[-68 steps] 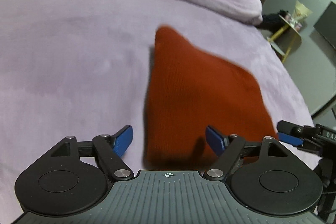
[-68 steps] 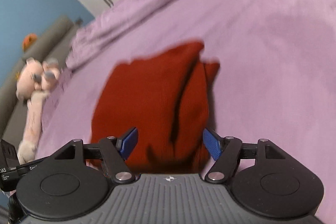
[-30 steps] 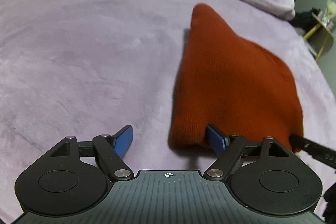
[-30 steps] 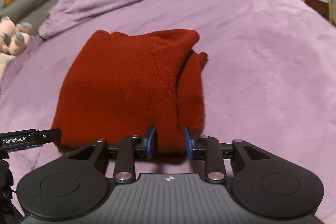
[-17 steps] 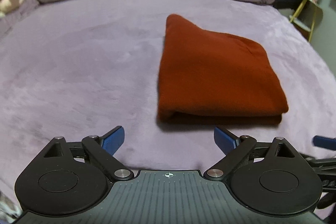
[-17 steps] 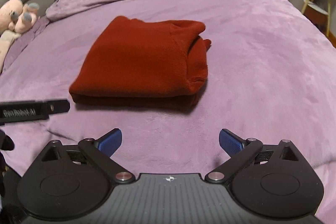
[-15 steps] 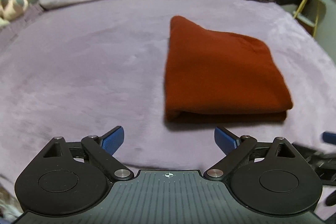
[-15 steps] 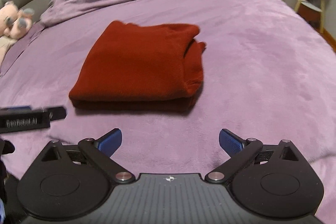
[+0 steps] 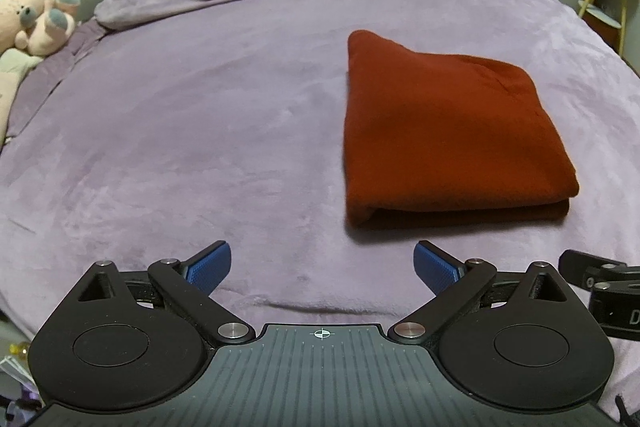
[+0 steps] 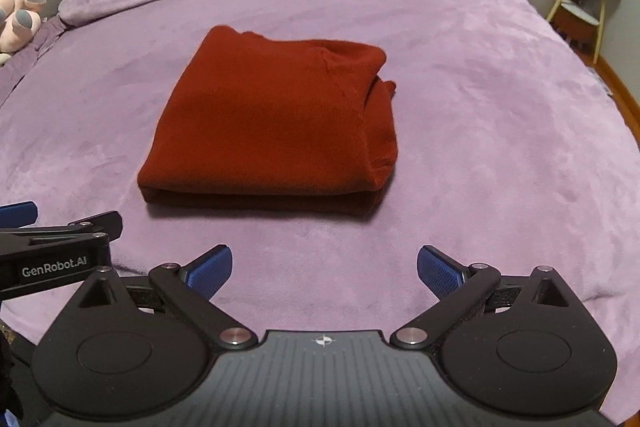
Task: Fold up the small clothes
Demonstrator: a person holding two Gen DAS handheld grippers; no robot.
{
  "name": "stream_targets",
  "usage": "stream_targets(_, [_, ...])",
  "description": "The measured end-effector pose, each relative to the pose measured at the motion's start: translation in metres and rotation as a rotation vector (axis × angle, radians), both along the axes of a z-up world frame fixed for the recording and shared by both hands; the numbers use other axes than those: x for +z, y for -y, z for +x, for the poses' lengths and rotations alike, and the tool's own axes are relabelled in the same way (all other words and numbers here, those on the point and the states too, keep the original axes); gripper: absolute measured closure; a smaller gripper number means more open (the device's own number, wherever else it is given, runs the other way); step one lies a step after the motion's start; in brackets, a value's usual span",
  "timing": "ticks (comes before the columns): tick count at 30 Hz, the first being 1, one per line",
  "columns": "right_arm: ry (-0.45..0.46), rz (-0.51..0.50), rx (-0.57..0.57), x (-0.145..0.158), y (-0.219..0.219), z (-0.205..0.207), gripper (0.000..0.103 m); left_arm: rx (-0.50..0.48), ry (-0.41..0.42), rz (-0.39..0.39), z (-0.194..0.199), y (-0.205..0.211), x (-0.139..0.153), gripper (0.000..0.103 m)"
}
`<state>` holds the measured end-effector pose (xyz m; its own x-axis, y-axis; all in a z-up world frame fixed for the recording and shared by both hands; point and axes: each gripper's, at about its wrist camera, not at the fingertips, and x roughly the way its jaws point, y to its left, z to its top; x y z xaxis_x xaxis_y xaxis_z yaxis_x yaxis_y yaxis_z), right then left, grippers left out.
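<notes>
Releasing the sweater (image 10: 272, 123), both tools had drawn back and stood spread and empty: left tool (image 9: 322, 265), right tool (image 10: 324, 267). It lay folded on the bed (image 10: 480, 115) just ahead of them, so this fold looked finished.

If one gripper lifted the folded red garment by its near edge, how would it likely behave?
The red knit garment would probably sag and unfold: it is soft cloth stacked in loose layers. Pushed, it would likely bunch rather than slide, since the plush purple blanket looks grippy. Both grippers are open, clear of it.

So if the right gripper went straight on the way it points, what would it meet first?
Probably the near folded edge of the red garment. The right gripper is open, with bare blanket before it; depth is unclear.
</notes>
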<state>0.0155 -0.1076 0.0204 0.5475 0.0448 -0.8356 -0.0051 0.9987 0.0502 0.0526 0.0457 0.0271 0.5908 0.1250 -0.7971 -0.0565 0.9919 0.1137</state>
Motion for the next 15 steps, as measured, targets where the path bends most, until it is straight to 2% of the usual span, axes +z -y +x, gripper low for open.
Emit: stream_targets(15, [-0.015,-0.029,0.003,-0.0017,-0.007,0.0038,0.004,0.0,-0.012,-0.03,0.0015,-0.0033,0.001,0.002])
